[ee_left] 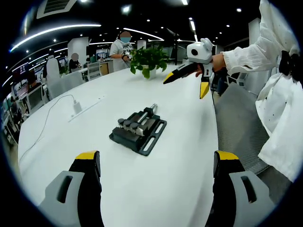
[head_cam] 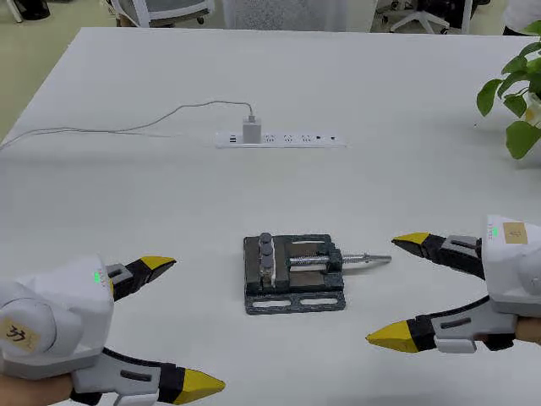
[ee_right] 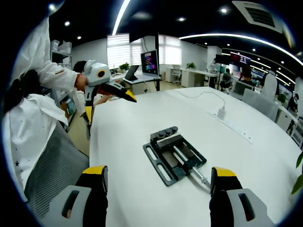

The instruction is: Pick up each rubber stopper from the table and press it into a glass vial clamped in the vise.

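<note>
At the lower left of the head view the left gripper (head_cam: 179, 326) hangs over the white table (head_cam: 169, 194). Its jaws are spread wide, with nothing between the yellow tips. Farther up the table a thin cable (head_cam: 110, 129) runs to a white charger (head_cam: 252, 129) plugged into a power strip (head_cam: 281, 139).

In the middle, between the two grippers and apart from both, the dark vise (head_cam: 308, 279) sits flat on the table with its screw (head_cam: 363, 259) pointing right. Three dark round stoppers (head_cam: 266, 251) stand in a row at the left end, between the vise jaws. They seem to cap vials (head_cam: 267, 270), but the glass under them is too small to make out. The left gripper view shows the same row at the vise's near left end, ahead of that gripper's own parted jaws. The right gripper view shows it at the vise's far end, with the screw reaching toward the camera.

On the right of the head view the right gripper (head_cam: 391, 289) is released as well and holds nothing. Its yellow tips point left toward the vise and are well apart from it. Each gripper view shows the other gripper across the table, raised above the surface in a hand with a white sleeve. A green plant (head_cam: 514, 93) leans in at the right edge of the table
</note>
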The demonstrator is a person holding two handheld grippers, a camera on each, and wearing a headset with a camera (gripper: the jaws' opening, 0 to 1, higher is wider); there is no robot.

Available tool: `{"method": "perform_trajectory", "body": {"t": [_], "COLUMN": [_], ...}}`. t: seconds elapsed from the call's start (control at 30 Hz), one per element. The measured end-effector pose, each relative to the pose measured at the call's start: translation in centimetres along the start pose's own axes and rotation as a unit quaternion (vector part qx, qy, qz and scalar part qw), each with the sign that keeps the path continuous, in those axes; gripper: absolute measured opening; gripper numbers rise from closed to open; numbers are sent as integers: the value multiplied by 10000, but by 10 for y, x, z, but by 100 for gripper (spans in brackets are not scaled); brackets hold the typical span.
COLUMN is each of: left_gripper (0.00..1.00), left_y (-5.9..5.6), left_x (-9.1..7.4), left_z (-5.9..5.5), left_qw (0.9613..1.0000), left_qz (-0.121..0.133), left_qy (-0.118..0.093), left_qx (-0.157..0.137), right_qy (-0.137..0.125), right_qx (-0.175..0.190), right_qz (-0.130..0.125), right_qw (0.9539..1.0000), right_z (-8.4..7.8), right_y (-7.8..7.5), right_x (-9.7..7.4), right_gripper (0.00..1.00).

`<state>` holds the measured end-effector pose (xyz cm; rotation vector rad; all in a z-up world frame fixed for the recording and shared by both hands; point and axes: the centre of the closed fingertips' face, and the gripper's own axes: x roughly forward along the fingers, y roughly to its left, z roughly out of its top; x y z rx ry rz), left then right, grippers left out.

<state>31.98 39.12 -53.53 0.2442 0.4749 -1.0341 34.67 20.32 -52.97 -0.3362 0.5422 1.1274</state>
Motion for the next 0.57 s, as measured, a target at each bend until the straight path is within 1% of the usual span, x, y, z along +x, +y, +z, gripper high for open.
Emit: {"method": "perform_trajectory", "body": {"t": [0.3,0.57], "left_gripper": [99,99], "left_y": [-1,-2], "left_x": [0,0], "left_z": [0,-1], "left_qw": [10000,10000], "left_qz": [-22,-26], "left_qy": [14,21], "left_qx": [7,1], "right_qy": [-28,-7], "right_qx": [9,-1], "right_qz": [-18,-4], "right_qw": [10000,10000], "right_z": [3,1], "right_y": [2,3], "right_x": [-1,-1], "right_gripper": [89,89]}}
